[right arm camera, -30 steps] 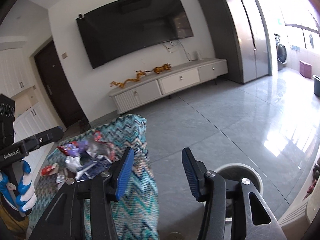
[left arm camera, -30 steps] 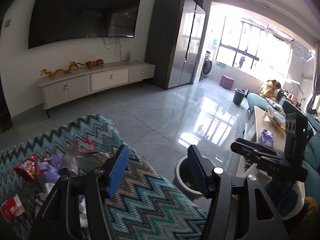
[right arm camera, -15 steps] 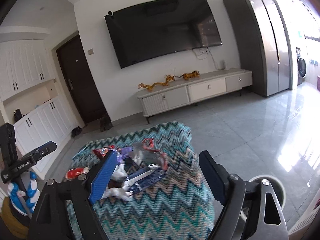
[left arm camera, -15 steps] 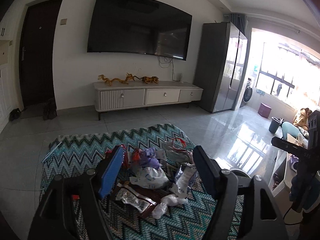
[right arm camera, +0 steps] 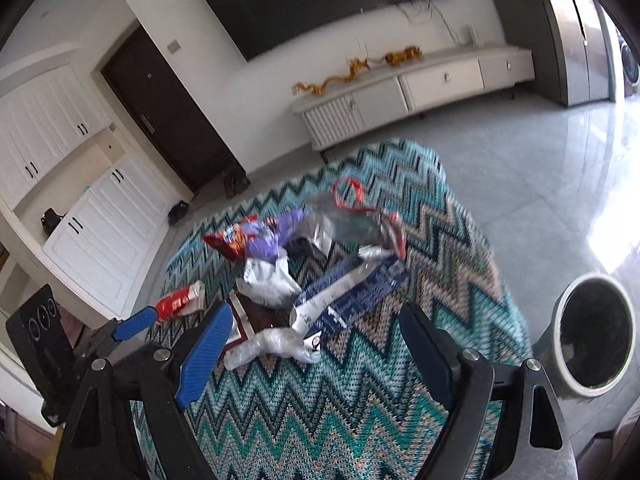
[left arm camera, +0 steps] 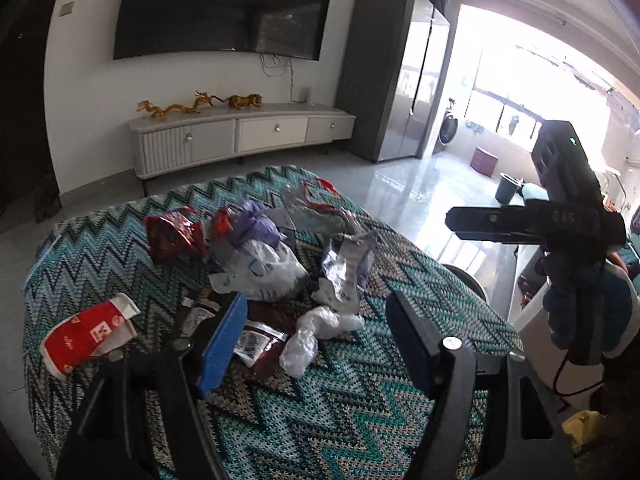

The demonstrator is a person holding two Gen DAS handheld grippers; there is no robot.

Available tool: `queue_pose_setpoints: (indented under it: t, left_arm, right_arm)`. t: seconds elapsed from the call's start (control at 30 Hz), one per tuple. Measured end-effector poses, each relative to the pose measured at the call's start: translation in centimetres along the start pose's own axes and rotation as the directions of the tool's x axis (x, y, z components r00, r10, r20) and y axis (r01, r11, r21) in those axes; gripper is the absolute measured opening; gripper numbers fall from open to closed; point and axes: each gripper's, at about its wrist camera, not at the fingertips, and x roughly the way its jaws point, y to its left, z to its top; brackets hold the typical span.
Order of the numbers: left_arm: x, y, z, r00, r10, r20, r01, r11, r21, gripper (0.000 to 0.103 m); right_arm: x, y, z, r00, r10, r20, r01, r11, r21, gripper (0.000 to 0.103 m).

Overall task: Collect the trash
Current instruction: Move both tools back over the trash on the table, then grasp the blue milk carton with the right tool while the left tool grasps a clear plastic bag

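A pile of trash lies on a teal zigzag cloth (left arm camera: pixel 352 412) over a table: a red and white carton (left arm camera: pixel 86 336), a red snack bag (left arm camera: pixel 172 234), a purple wrapper (left arm camera: pixel 252 226), a white plastic bag (left arm camera: pixel 260 268), a crumpled clear wrap (left arm camera: pixel 316 330) and a blue and white packet (right arm camera: pixel 352 288). My left gripper (left arm camera: pixel 316 344) is open and empty just above the clear wrap. My right gripper (right arm camera: pixel 316 348) is open and empty over the near side of the pile (right arm camera: pixel 288 264). A round trash bin (right arm camera: pixel 588 332) stands on the floor to the right of the table.
A white TV cabinet (left arm camera: pixel 240 136) and a wall TV (left arm camera: pixel 224 8) are behind the table. A grey fridge (left arm camera: pixel 392 76) stands at the right. The right gripper's body (left arm camera: pixel 560 220) shows at the right of the left wrist view. White cupboards (right arm camera: pixel 60 184) line the left wall.
Both grippers have swung from facing the floor and the bin to facing down over the trash pile, and have come closer to it. Both stay open.
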Motion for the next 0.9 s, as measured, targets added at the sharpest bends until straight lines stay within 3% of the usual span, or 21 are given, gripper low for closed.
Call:
queue_pose_setpoints:
  t: [0.17, 0.4, 0.9]
  left_arm:
    - [3.5, 0.0, -1.3, 0.997, -0.032, -0.069, 0.033, 0.999, 0.015, 0.07]
    - [6.2, 0.7, -2.0, 0.993, -0.062, -0.103, 0.063, 0.998, 0.006, 0.07]
    - [8.0, -1.1, -3.4, 0.979, -0.131, -0.156, 0.139, 0.989, 0.04, 0.07]
  right_arm:
    - [3.6, -1.3, -0.4, 0.997, 0.013, -0.081, -0.007, 0.998, 0.069, 0.085]
    - [7.6, -4.2, 0.0, 0.989, 0.03, -0.148, -0.002, 0.982, 0.191, 0.082]
    - [12.4, -5.6, 1.9, 0.982, 0.002, -0.187, 0.04, 0.974, 0.222, 0.08]
